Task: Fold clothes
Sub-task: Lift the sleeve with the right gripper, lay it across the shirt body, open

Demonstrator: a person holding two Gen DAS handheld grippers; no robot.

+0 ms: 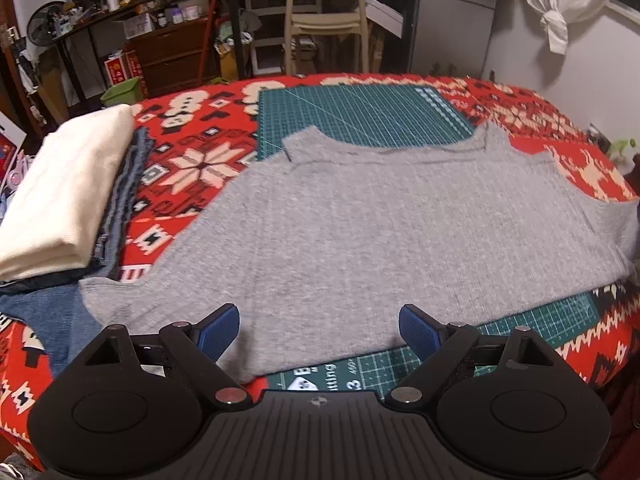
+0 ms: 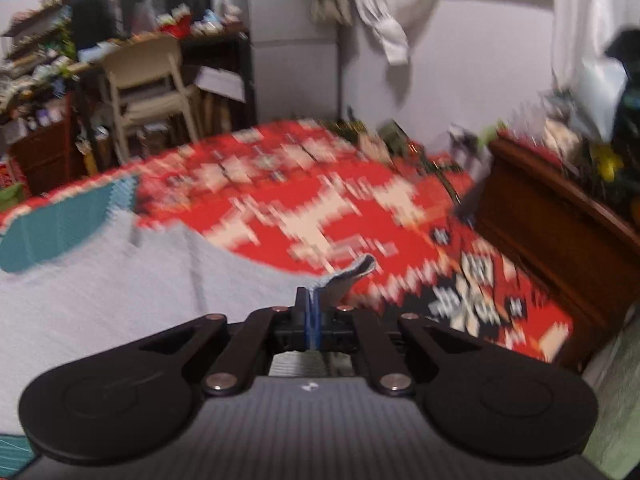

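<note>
A grey knit top (image 1: 380, 232) lies spread flat over a green cutting mat (image 1: 360, 116) on the red patterned blanket (image 1: 192, 160). My left gripper (image 1: 319, 330) hovers over the top's near hem, its blue pads wide apart with nothing between them. In the right wrist view the picture is blurred. There my right gripper (image 2: 312, 304) is shut on the right edge of the grey top (image 2: 100, 300), and a flap of grey cloth (image 2: 352, 276) sticks out past the pads, lifted off the blanket (image 2: 320, 208).
A folded cream garment (image 1: 68, 200) sits on folded denim (image 1: 120, 200) at the left of the bed. A beige chair (image 1: 324, 16) and cluttered desk (image 1: 152, 28) stand beyond the bed. A dark wooden chest (image 2: 560, 232) borders the right side.
</note>
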